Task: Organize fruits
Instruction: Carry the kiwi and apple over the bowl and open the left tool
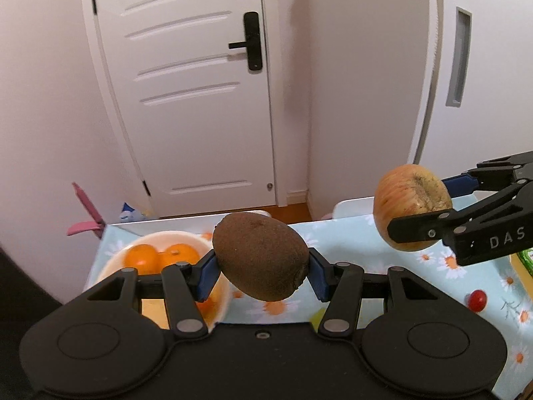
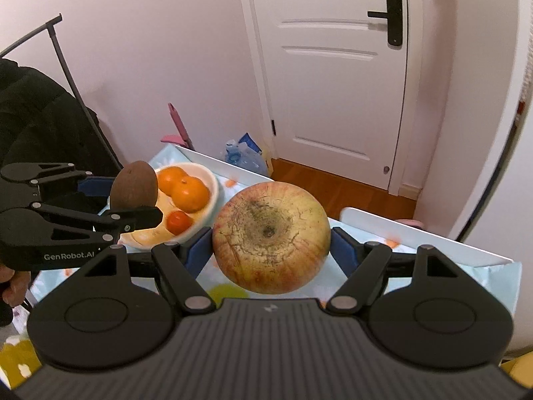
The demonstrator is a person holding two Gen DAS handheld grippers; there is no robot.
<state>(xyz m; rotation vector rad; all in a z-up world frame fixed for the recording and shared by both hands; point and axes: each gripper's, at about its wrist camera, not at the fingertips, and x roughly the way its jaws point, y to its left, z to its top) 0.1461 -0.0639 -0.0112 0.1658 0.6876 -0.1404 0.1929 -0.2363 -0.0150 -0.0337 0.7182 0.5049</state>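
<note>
My left gripper point(image 1: 261, 266) is shut on a brown kiwi point(image 1: 260, 256) and holds it above the table, just right of a white bowl point(image 1: 110, 263). The bowl holds two oranges point(image 1: 160, 255); the right wrist view shows them point(image 2: 186, 190) with a small red tomato point(image 2: 178, 221). My right gripper point(image 2: 271, 240) is shut on a yellow-red apple point(image 2: 271, 236), raised above the flowered tablecloth point(image 1: 349, 243). The apple also shows in the left wrist view point(image 1: 411, 206) at the right, and the kiwi in the right wrist view point(image 2: 135, 183) at the left.
A small red fruit point(image 1: 477, 299) lies on the cloth at the right, near a green package point(image 1: 524, 258). A white door point(image 1: 196, 93) and pink walls stand behind the table. A pink object point(image 1: 85, 216) sits off the table's far left corner.
</note>
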